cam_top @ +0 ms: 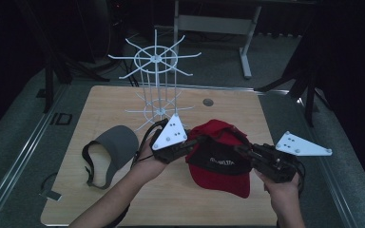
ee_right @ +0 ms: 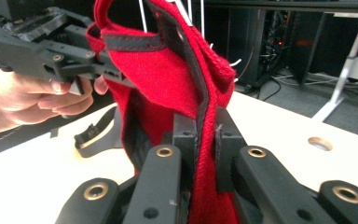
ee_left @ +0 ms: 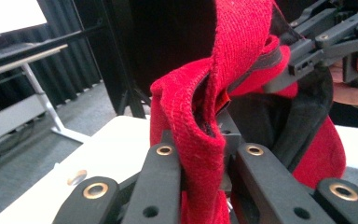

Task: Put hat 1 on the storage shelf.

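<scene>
Both of our grippers clamp the red cap [cam_top: 220, 159], lifted above the wooden surface [cam_top: 100, 114]: left gripper [cam_top: 196, 141] pinches its rim on one side, right gripper [cam_top: 240, 150] the opposite edge. Beside it lies what looks like a grey visor [cam_top: 115, 145], before the white wire rack [cam_top: 156, 76].

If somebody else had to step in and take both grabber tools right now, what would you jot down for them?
Left gripper: shut on the rim of the red cap.
Right gripper: shut on the cap's opposite rim.
Red cap: held up between the two grippers, above the table.
Grey visor: lies on the table to the left, untouched.
White wire rack: stands at the far side, nothing hanging on it.
Done: cap gripped on both sides.
Left, probably: hang the cap on a rack arm, then handle the visor.
</scene>
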A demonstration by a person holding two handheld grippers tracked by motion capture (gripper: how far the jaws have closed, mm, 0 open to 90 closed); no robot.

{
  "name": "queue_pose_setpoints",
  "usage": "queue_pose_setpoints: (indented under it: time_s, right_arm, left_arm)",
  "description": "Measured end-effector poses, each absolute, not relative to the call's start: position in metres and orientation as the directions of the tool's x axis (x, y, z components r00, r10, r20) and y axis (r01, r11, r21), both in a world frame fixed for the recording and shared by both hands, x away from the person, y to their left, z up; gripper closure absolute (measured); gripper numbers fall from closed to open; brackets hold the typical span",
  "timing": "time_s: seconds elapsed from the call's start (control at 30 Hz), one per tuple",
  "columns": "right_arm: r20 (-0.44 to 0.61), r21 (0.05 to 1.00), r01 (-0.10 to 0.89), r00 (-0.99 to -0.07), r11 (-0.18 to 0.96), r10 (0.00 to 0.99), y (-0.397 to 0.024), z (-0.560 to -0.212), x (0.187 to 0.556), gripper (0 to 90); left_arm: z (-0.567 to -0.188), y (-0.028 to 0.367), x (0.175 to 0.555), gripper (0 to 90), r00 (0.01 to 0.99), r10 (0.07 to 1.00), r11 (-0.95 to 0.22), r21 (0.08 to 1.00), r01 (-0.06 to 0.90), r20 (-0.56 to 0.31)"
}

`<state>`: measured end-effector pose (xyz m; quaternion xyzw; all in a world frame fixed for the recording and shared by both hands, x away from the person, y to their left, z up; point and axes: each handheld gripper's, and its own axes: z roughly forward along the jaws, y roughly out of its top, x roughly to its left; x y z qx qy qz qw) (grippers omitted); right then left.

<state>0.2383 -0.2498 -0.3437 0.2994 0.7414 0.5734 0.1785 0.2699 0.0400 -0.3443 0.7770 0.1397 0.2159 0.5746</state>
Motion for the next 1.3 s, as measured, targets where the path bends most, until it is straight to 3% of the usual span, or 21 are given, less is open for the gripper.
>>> queue_pose_setpoints:
  time_s: [0.4, 0.43, 0.5, 0.73, 1.0, 1.03, 1.3]
  right_arm:
    - [0.091, 0.961, 0.233, -0.778, 0.151, 0.622, -0.259, -0.359, 0.228, 71.0]
    - [0.093, 0.963, 0.226, -0.789, 0.146, 0.607, -0.261, -0.36, 0.226, 62.1]
    - [0.087, 0.966, 0.213, -0.8, 0.145, 0.594, -0.263, -0.36, 0.224, 55.0]
    - [0.072, 0.982, 0.152, -0.847, 0.109, 0.527, -0.269, -0.354, 0.215, 40.0]
    - [0.048, 0.985, 0.127, -0.844, 0.113, 0.534, -0.275, -0.345, 0.216, 39.1]
    - [0.047, 0.981, 0.142, -0.839, 0.134, 0.543, -0.275, -0.345, 0.22, 43.5]
    - [-0.001, 0.972, 0.126, -0.843, 0.2, 0.537, -0.262, -0.344, 0.232, 48.6]
  left_arm:
    - [-0.334, 0.029, 0.264, 85.3, 0.87, 0.46, -0.288, 0.957, -0.041, 0.176]
    - [-0.33, 0.027, 0.263, 85.3, 0.867, 0.463, -0.29, 0.956, -0.044, 0.181]
    - [-0.327, 0.027, 0.262, 85.4, 0.866, 0.466, -0.281, 0.958, -0.049, 0.181]
    - [-0.324, 0.025, 0.263, 85.3, 0.854, 0.485, -0.299, 0.954, -0.039, 0.187]
    - [-0.327, 0.027, 0.258, 85.2, 0.883, 0.431, -0.286, 0.956, -0.065, 0.189]
    - [-0.327, 0.029, 0.258, 85.1, 0.888, 0.422, -0.28, 0.958, -0.063, 0.181]
    - [-0.328, 0.037, 0.262, 85.1, 0.922, 0.362, -0.249, 0.968, -0.042, 0.133]
